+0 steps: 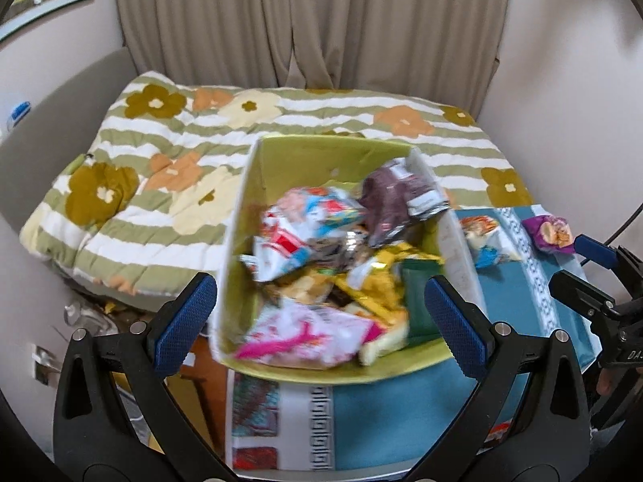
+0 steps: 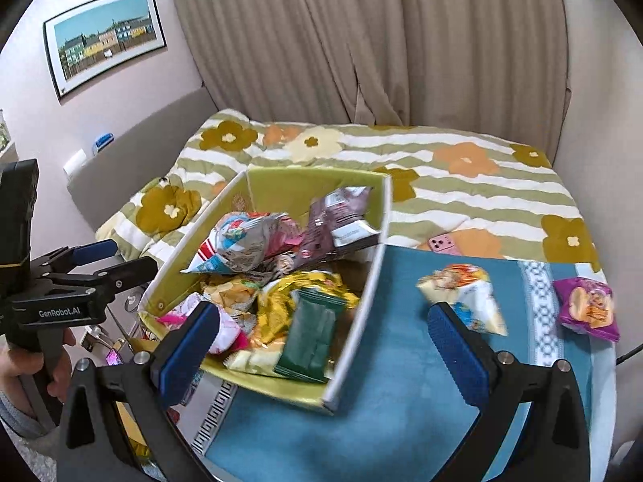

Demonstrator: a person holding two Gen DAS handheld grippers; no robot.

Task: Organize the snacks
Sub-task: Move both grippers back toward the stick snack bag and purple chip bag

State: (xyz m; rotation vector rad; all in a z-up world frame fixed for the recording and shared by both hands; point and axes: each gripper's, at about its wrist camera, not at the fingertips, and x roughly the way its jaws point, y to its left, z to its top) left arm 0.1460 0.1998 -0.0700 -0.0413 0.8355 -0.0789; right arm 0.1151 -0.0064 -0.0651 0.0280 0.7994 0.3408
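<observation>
Left wrist view. Left gripper [image 1: 321, 313]: jaws spread wide, blue ribbed pads [image 1: 185, 313] either side of the near end of the box, nothing grasped; whether the pads touch its walls cannot be told. Green box [image 1: 281, 168]: open-topped, white outer walls, standing on a table with a blue patterned cloth [image 1: 402, 421]. Contents heaped and blurred: purple-brown packet [image 1: 392, 201] at the far end, white-and-red bag [image 1: 289, 241], yellow foil packets [image 1: 377, 281], dark green packet [image 1: 418, 301], pink-and-white packet [image 1: 305, 333] nearest. Print unreadable. Outside the box, on the cloth to its right: white-and-orange snack bag [image 1: 486, 241] and purple snack bag [image 1: 552, 233]. Right gripper [image 1: 594, 269] at the right edge, black with a blue pad.

Right wrist view. Right gripper [image 2: 321, 341]: jaws released, fully apart, empty; left pad over the box's near corner, right pad in front of the white-and-orange snack bag [image 2: 462, 293]. Purple snack bag [image 2: 586, 305] just right of it, apart. Left gripper [image 2: 104, 265] at the left, body marked "GenRobot.AI", held by a hand [image 2: 24, 365]. Pink phone [image 2: 444, 244] on the flowered quilt [image 2: 482, 201] beyond the table.
</observation>
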